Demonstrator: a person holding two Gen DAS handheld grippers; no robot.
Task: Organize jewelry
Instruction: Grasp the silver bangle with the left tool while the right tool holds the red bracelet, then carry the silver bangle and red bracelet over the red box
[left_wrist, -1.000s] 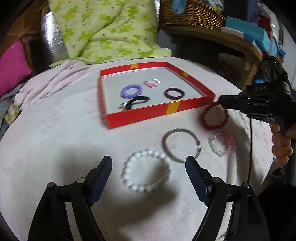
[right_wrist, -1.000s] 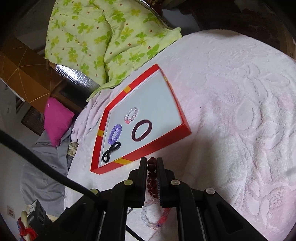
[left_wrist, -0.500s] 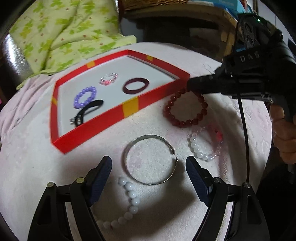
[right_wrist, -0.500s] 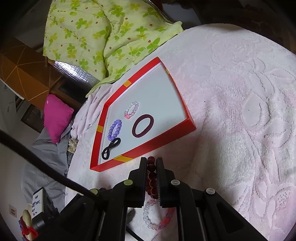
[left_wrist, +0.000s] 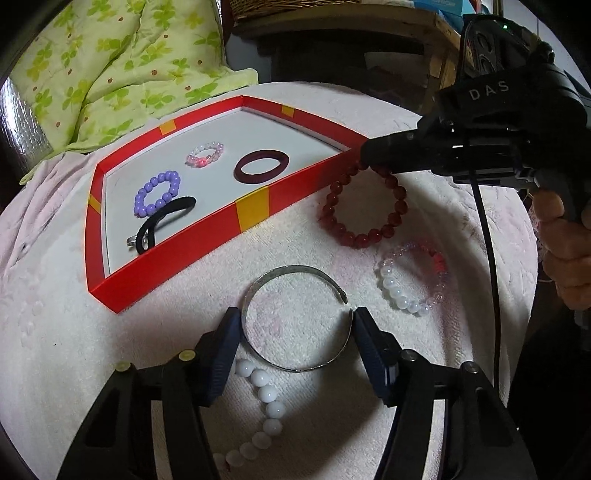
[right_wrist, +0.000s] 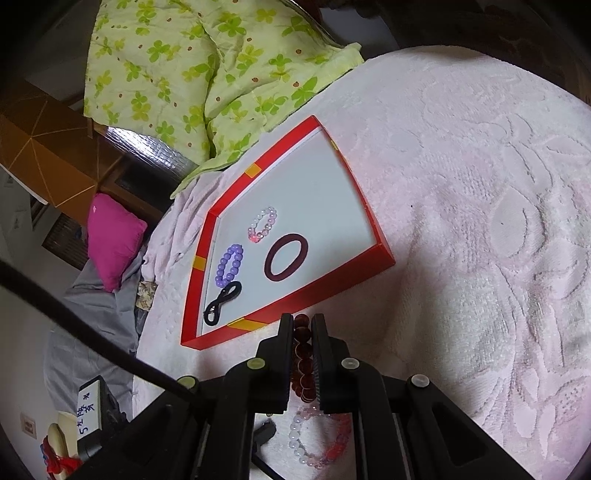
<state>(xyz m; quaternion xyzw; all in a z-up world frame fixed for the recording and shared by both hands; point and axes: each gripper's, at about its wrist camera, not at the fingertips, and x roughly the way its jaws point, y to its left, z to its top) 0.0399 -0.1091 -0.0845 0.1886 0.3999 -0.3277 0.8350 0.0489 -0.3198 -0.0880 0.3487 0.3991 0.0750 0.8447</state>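
Silver bangle (left_wrist: 297, 319): on the pink towel, near the red tray (left_wrist: 255, 212), between the fingers of the left tool (left_wrist: 295, 341), whose jaws have just been closing around it.
Dark red bead bracelet (left_wrist: 364, 206): right of the tray, pinched by the right tool (right_wrist: 302, 354).

The left gripper (left_wrist: 295, 332) has black arms, dark blue ribbed pads (left_wrist: 223, 354) and pale round screws. The right gripper (right_wrist: 303, 354) is all black, with "DAS" lettering, a green light and a black cable (left_wrist: 487, 258) trailing below.
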